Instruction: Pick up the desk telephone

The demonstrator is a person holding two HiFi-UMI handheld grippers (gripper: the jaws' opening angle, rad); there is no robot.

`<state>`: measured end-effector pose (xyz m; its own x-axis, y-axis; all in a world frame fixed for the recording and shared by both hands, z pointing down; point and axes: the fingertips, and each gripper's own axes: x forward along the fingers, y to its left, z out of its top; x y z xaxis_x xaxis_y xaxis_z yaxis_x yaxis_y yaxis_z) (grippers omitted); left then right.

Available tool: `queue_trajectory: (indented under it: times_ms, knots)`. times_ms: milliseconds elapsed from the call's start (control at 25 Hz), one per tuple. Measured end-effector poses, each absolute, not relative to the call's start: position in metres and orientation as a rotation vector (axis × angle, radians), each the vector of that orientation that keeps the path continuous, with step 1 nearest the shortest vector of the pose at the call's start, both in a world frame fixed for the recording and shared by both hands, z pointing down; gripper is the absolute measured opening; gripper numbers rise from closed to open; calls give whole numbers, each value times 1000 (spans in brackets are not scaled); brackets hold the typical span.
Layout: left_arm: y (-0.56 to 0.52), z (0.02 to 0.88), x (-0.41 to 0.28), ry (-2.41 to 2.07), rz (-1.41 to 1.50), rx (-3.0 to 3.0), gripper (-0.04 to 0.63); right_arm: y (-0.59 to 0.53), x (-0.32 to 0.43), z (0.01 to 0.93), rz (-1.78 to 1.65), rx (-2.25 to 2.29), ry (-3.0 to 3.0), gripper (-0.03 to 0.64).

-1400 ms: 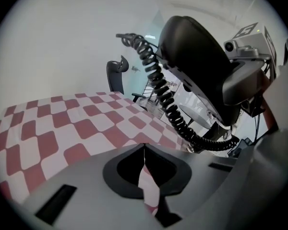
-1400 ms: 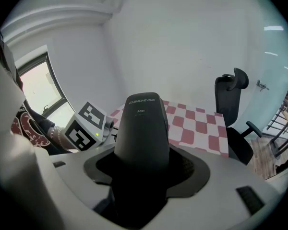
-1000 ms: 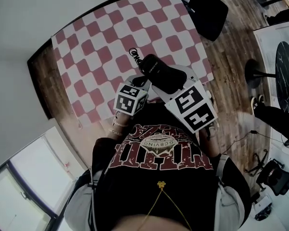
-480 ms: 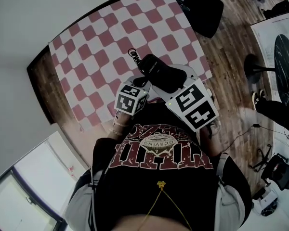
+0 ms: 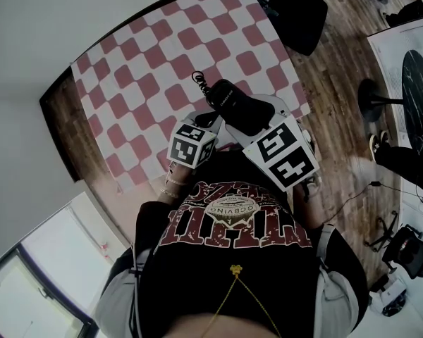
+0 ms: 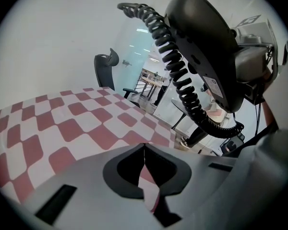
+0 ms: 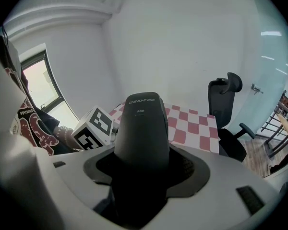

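Observation:
The black telephone handset [image 5: 236, 106] is held above the near edge of the red-and-white checked table [image 5: 162, 55]. My right gripper [image 5: 259, 122] is shut on its near end; in the right gripper view the handset [image 7: 141, 128] stands up out of the gripper [image 7: 143, 178]. Its coiled cord [image 5: 197, 82] trails off the far end. In the left gripper view the handset [image 6: 206, 51] and cord [image 6: 182, 85] hang at upper right. My left gripper [image 5: 203, 124] sits just left of the handset, shut with nothing in it [image 6: 144, 164].
A black office chair [image 5: 296, 9] stands past the table's far right corner, over wooden floor [image 5: 338, 69]. A round-based stand [image 5: 370, 104] and a person's shoes are at the right. The wall runs along the table's left side.
The handset and both grippers stay almost where they were. The coiled cord has swung slightly, and the right gripper's marker cube has tilted a little.

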<state>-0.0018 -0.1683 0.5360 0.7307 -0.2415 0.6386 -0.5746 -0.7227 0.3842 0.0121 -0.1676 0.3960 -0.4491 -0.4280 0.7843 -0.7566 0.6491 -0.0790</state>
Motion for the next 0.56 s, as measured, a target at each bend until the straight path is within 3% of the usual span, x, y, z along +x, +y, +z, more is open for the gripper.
queue_trajectory:
  times_ms: [560]
  knots:
    - [-167, 538, 5, -623, 742, 2326, 8, -169, 20, 401, 539, 905, -2085, 284]
